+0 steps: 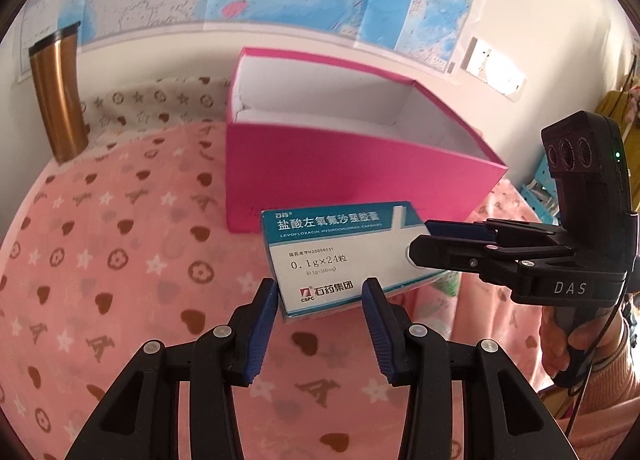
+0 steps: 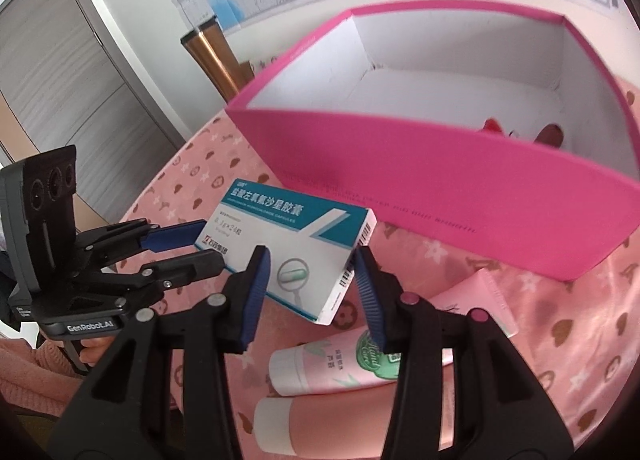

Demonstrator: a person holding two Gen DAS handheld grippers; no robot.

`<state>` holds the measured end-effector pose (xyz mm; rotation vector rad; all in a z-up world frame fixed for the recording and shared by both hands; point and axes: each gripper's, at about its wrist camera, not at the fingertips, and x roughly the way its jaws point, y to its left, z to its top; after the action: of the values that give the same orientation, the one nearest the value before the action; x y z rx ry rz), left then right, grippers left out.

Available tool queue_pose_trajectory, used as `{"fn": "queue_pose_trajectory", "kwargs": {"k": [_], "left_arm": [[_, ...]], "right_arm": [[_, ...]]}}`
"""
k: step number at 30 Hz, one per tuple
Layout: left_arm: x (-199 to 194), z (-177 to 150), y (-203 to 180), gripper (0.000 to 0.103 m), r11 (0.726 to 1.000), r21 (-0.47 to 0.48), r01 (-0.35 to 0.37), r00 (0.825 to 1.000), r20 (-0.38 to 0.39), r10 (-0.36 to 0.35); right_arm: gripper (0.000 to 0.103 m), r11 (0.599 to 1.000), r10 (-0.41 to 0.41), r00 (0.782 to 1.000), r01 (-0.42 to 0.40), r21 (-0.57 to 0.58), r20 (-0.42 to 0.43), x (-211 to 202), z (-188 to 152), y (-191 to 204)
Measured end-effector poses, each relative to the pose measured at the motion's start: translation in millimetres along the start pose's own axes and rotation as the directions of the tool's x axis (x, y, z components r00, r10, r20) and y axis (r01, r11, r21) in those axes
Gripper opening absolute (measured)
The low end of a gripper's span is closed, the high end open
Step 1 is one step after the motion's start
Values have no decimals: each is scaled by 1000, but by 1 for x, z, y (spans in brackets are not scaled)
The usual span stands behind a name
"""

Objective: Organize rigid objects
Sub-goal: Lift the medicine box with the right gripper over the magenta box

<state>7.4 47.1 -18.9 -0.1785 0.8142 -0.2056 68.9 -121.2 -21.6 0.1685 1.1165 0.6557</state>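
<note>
Both grippers held the same thing. The left gripper (image 1: 320,300) had its blue pads pressed on the two sides of one end of the medicine carton (image 1: 340,260), jaws drawn in narrow to the carton's width. The right gripper (image 2: 312,280) clamped the other end, near the barcode edge, its jaws likewise set to the carton's width. The carton hung between them, tilted, clear of the pink patterned blanket (image 1: 100,260), just in front of the near wall of the pink storage box (image 2: 440,187).

The step in hand looked like carrying the carton up and over that wall into the box. To do it well, the two grippers would have needed to travel together, keeping their spacing fixed; any drift apart or twist would have skewed the thin cardboard or pulled it out of one pair of pads. The carton's low edge should have cleared the rim fully before moving forward, since a knock could shove the light box along the blanket. The white floor of the box appeared mostly free, with something red in the near right corner, so the left or middle would have been the better landing spot.

Two hand-cream tubes (image 2: 340,368) lay on the blanket below the right gripper, apparently waiting their turn. A copper tumbler (image 1: 58,95) stood well apart by the wall.
</note>
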Motion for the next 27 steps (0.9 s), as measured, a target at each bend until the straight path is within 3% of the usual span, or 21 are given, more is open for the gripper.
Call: {"fn": "queue_pose_trajectory", "kwargs": {"k": [27], "left_arm": [[-31, 48, -33, 45, 993, 109, 37, 988, 142, -52]], "right_arm": [[47, 999, -29, 984, 33, -24, 177, -61, 25, 3]]}}
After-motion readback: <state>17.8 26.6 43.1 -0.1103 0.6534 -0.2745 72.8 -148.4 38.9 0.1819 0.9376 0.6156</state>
